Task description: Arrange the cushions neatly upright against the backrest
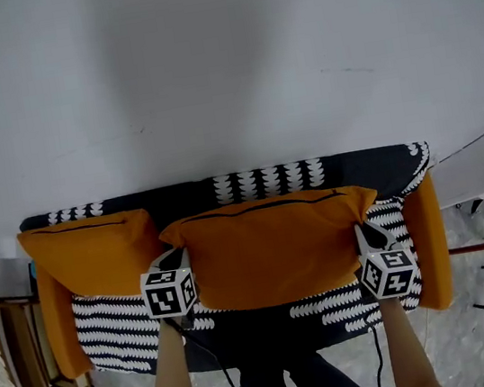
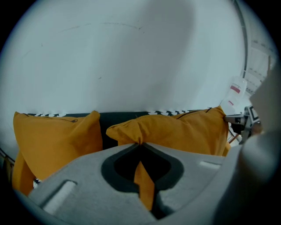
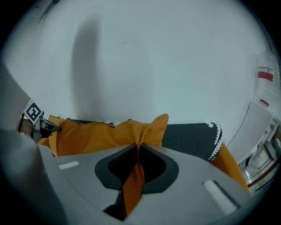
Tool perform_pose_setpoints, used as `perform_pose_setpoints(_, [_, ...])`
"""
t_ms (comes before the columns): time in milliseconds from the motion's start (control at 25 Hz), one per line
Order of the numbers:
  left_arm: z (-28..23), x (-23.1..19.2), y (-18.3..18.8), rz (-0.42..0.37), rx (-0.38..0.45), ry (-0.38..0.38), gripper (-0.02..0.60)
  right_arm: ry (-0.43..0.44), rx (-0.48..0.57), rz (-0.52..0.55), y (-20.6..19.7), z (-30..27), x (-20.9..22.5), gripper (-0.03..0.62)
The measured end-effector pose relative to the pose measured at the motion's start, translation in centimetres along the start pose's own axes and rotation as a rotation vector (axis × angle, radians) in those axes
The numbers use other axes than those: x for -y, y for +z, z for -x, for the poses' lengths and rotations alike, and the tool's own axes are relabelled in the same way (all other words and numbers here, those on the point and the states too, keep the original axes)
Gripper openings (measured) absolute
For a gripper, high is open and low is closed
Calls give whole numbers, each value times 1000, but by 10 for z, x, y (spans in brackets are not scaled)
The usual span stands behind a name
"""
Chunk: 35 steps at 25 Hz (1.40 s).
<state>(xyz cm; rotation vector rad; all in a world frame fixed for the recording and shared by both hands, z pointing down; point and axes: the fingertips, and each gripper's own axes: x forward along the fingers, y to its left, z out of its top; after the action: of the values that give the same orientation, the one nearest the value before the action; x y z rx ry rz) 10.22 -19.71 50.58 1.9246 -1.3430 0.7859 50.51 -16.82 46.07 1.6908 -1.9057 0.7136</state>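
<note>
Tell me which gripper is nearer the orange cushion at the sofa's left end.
Left. The left gripper, shut on the middle cushion at its left corner, sits just beside the left-end cushion; the right gripper grips the middle cushion's opposite corner, farther off.

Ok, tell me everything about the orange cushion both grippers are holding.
The middle cushion is a plump orange rectangle of plain fabric with a dark zip line near its top edge. It stands roughly upright, long side level, before the dark patterned backrest. The left gripper pinches its left edge, the right gripper its right edge, fabric bunched in shut jaws. Another orange cushion sits beside it on the left.
</note>
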Motion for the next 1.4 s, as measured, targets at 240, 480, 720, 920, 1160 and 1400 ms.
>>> perform_pose_setpoints(240, [-15,-15,-35,37,-64,21,14,19,-52,25,-29,-20,-12,35])
perform_pose_setpoints(480, [-28,-24,-39,48,-68,22,18,16,-58,32,-34,-31,-13,41])
perform_pose_setpoints(720, [-39,-31,-39,15,-75,38,29,4,-60,46,-35,-37,-13,58])
perform_pose_setpoints(920, [-41,-38,-40,3,-60,75,49,-11,-66,50,-35,-43,-11,86])
perform_pose_setpoints(1160, [-39,-31,-38,-32,-33,65,67,-13,-56,49,-28,-46,-17,203])
perform_pose_setpoints(1400, [-24,-20,-26,-21,38,44,68,-58,-1,22,-16,-32,-16,230])
